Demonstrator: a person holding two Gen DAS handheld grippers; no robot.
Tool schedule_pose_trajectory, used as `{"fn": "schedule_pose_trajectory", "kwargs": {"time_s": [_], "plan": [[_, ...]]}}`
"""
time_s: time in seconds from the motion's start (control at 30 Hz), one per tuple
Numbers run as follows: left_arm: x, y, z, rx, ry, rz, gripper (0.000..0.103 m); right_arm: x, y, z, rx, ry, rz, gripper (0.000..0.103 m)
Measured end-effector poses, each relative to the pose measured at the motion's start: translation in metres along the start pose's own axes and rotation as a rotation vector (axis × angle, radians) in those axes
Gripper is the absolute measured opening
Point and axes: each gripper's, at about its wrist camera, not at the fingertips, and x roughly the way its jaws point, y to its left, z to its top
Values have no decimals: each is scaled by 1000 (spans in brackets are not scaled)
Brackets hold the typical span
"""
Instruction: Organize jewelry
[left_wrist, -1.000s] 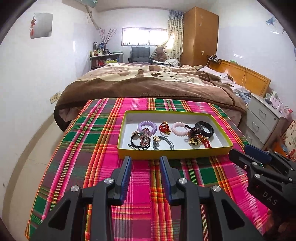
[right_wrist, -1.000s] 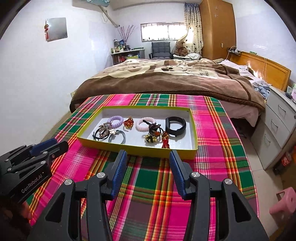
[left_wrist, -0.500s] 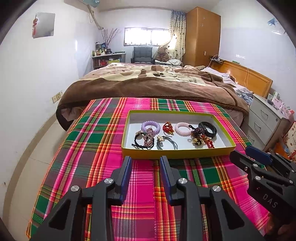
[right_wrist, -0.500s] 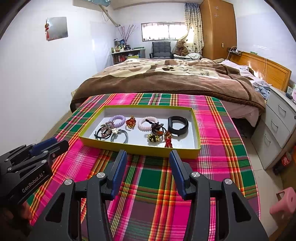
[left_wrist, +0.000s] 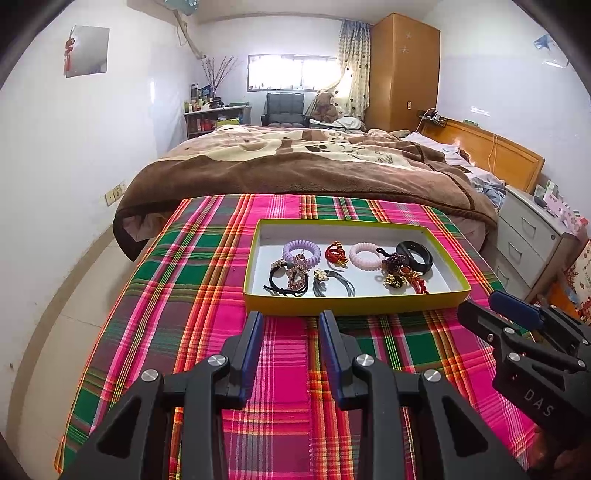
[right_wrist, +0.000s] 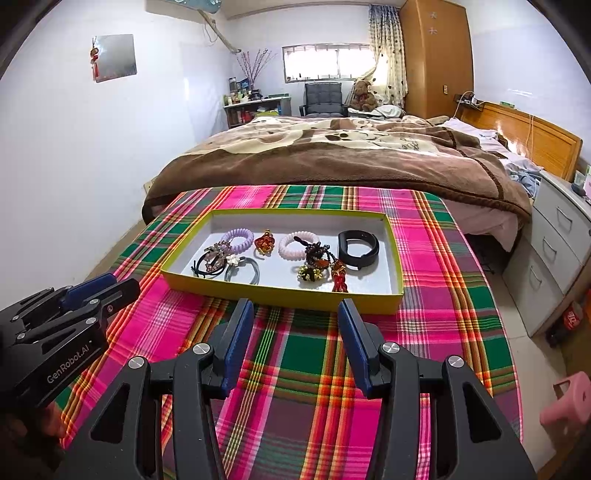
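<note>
A: On the worktop (right_wrist: 436, 332), plaid cloth, the yellow tray (right_wrist: 280, 291) sits far of both tongs. All the jewelry is inside it: purple coil band (right_wrist: 239, 236), red pendant (right_wrist: 264, 243), pink coil band (right_wrist: 295, 245), black wristband (right_wrist: 357, 251), beaded charm cluster (right_wrist: 319, 264), black and grey hair ties with a rhinestone clip (right_wrist: 216, 258) at the left end.

B: Tongs?

A: Left tongs (left_wrist: 290, 321) part open, a narrow gap, nothing held. Right tongs (right_wrist: 295, 310) wider apart, also empty. Both hang just near of the tray's near wall, not touching it.

B: Stage?

A: Can't settle it. Everything lying in the tray fits a finished sort, or a pile waiting to be sorted. The left clump and the bead cluster overlap, so I lean toward the second, as a guess.

B: Tips if a pick comes?

A: Come in from above the rim, not through the near wall. Coil bands are springy, so pinch across the ring. Charms look tangled and lifting one may drag its neighbours; take a free end, and lift slowly.
</note>
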Motion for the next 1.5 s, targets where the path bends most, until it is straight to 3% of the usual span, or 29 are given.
{"fn": "schedule_pose_trajectory", "kwargs": {"time_s": [1.5], "plan": [[0, -1, -2, 10, 5, 2, 31, 1, -3, -2, 16, 8, 2, 48]]}}
